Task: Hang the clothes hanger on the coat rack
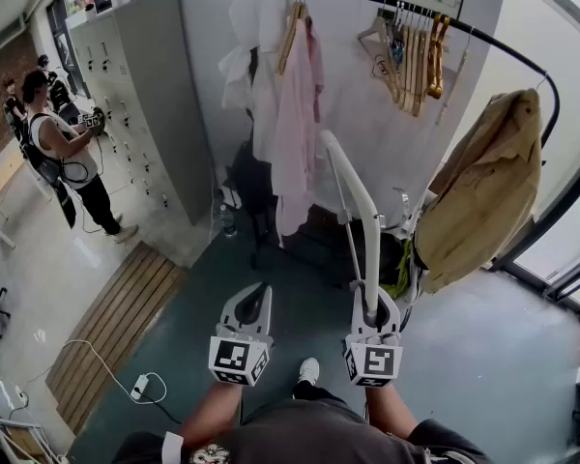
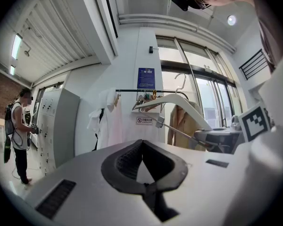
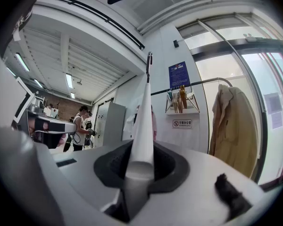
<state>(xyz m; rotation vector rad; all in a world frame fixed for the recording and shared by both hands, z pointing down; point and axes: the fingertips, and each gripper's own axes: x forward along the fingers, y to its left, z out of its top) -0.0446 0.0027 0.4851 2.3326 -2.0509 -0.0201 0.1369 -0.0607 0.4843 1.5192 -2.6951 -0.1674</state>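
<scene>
Two grippers, one load.

Right gripper (image 1: pixel 372 309): jaws pinched on the near arm-end of the white clothes hanger (image 1: pixel 360 206), which fills the gap between the pads. It is held level, so the hanger rises up and away from the person toward the rack. Gripping at the arm's tip probably leaves the hook end free to reach the rail.

Left gripper (image 1: pixel 253 305): jaws pressed together at the tips with nothing between them. It is carried level, just left of the right one and clear of the hanger, apparently in reserve.

Clothes hanger: broad white arms and a thin metal crossbar with a clip (image 2: pixel 159 122). It is in the air between the person and the far rail, not yet hung.

Coat rack (image 1: pixel 420 6): black curved rail at the far side, against the wall. From left to right it carries a white garment (image 1: pixel 254 27), a pink garment (image 1: pixel 295 133), a cluster of bare wooden hangers (image 1: pixel 414 61), and a tan coat (image 1: pixel 483 201) at the near right end. The bare stretch of rail between the pink garment and the wooden hangers looks the likeliest slot.

Surroundings: grey lockers (image 1: pixel 145 95) at far left, with a person (image 1: pixel 63 153) standing beside them.
</scene>
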